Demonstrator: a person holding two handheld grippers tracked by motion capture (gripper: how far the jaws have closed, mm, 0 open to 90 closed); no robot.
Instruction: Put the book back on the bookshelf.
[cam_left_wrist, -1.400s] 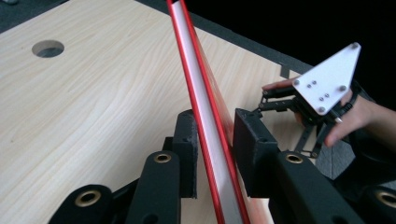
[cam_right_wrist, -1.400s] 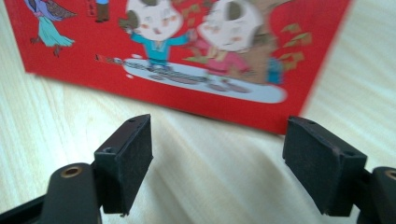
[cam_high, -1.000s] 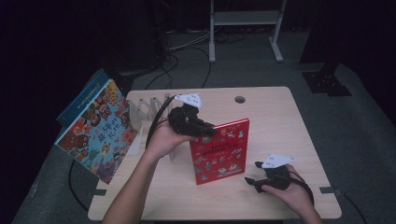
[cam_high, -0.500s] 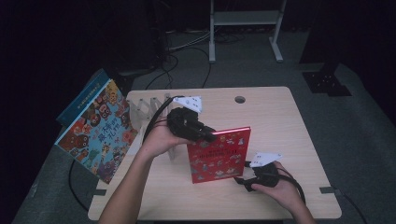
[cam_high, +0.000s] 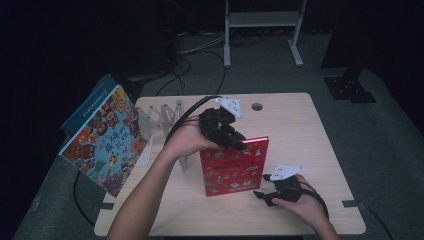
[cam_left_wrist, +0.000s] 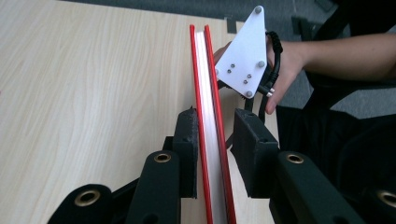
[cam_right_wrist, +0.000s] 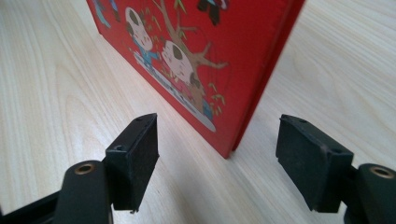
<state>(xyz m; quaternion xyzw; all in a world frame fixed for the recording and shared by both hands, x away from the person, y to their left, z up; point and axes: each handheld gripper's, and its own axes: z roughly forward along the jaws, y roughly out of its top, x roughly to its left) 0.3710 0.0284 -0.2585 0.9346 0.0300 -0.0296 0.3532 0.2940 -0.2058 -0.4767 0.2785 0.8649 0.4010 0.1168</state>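
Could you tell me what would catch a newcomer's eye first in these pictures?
The red book stands on edge mid-table, its top edge between the left gripper's jaws; one pad touches a cover while a small gap shows at the other, the jaws having just been opening. The right gripper waits open by the book's lower corner. A colourful picture book leans at the table's left edge.

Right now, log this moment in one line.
left gripper: jaws just opening, one pad off red book | right gripper: open at book's corner | book: upright on table
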